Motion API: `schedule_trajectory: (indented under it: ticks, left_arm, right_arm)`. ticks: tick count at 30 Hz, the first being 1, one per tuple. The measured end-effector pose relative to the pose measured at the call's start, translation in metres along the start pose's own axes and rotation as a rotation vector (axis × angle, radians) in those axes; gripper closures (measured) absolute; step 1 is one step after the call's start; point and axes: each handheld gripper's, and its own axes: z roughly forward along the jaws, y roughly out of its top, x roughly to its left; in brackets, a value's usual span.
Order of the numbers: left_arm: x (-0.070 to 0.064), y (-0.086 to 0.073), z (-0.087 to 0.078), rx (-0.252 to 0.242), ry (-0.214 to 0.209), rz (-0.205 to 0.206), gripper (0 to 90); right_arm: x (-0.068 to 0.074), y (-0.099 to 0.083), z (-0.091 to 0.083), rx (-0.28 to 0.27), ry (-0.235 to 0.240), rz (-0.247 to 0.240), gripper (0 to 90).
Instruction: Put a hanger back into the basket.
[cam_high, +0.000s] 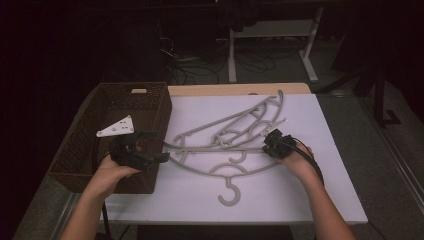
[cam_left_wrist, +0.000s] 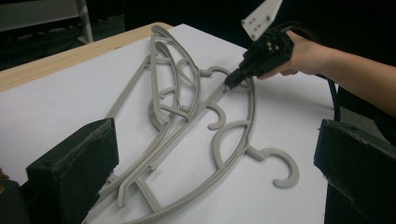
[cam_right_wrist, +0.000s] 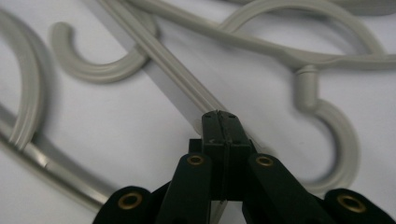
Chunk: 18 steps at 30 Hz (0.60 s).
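Grey plastic hangers (cam_high: 235, 137) lie flat — tangled together — on white table (cam_high: 320, 195).

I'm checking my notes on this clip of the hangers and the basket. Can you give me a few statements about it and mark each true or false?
1. The right gripper is shut on a hanger bar. True.
2. The left gripper is shut. False: its jaws stand wide apart, with the hangers between and beyond them.
3. The basket sits at the right of the table. False: it sits at the left, by the left gripper.
4. The hangers are grey and lie tangled on the table. True.
5. A hanger lies in the basket. False: the hangers lie on the table beside it.
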Motion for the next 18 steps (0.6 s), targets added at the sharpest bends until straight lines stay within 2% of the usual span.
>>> schedule_trajectory:
  ticks: [2, 6, 11, 18]
  left_arm:
    - [-0.003, 0.001, 0.003, 0.004, -0.002, 0.004, 0.0]
    - [-0.010, 0.003, 0.010, 0.017, -0.014, 0.017, 0.0]
    - [-0.020, 0.004, 0.021, 0.041, -0.026, 0.033, 0.0]
    - [-0.035, 0.004, 0.044, 0.086, -0.052, 0.052, 0.0]
  right_arm:
    - [-0.004, 0.002, 0.002, -0.004, -0.009, 0.004, 88.9]
    - [-0.015, 0.006, 0.005, -0.009, -0.059, 0.011, 89.0]
    - [-0.024, 0.005, 0.006, -0.041, -0.036, 0.058, 88.9]
    - [-0.021, -0.002, -0.019, -0.144, 0.056, 0.123, 88.2]
